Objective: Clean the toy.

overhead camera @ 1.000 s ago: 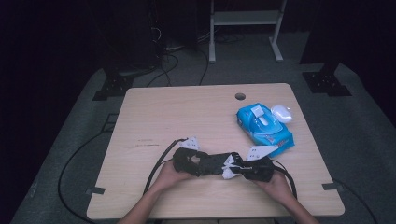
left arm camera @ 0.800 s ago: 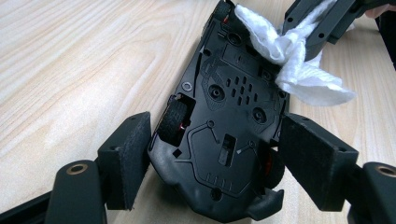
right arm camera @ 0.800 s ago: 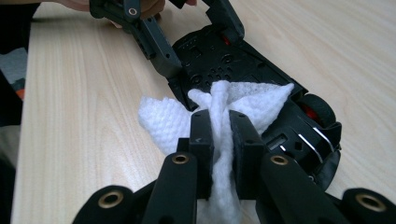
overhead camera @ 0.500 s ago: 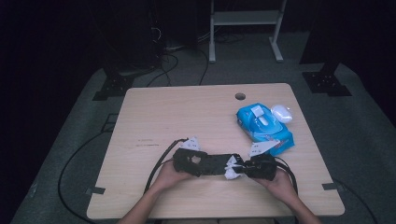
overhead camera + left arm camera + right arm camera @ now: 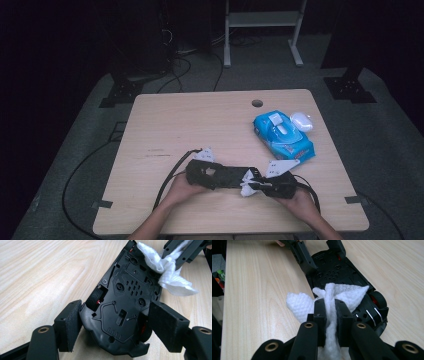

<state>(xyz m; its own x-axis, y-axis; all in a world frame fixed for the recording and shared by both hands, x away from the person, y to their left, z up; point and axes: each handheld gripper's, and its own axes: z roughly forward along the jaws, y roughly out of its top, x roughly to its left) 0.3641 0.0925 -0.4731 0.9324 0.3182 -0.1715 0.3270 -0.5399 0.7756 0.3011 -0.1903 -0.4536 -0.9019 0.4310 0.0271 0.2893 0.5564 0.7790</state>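
Note:
A black toy car (image 5: 227, 176) lies upside down near the table's front edge, its underside (image 5: 122, 302) up. My left gripper (image 5: 113, 322) is shut on the car, one pad on each flank by the wheels. My right gripper (image 5: 330, 312) is shut on a white wipe (image 5: 338, 297), pinched between its jaws. The wipe (image 5: 167, 267) rests on the far end of the car's underside. In the high view the left gripper (image 5: 210, 172) and right gripper (image 5: 265, 184) face each other, with the wipe (image 5: 247, 186) between them.
A blue pack of wet wipes (image 5: 282, 135) lies at the right of the table (image 5: 200, 120), with a white lid-like object (image 5: 302, 120) behind it. A cable hole (image 5: 257, 103) sits near the far edge. Black cables (image 5: 170, 175) trail off the front.
The right gripper and the wipe have shifted slightly along the car. The left gripper and the car stay where they were.

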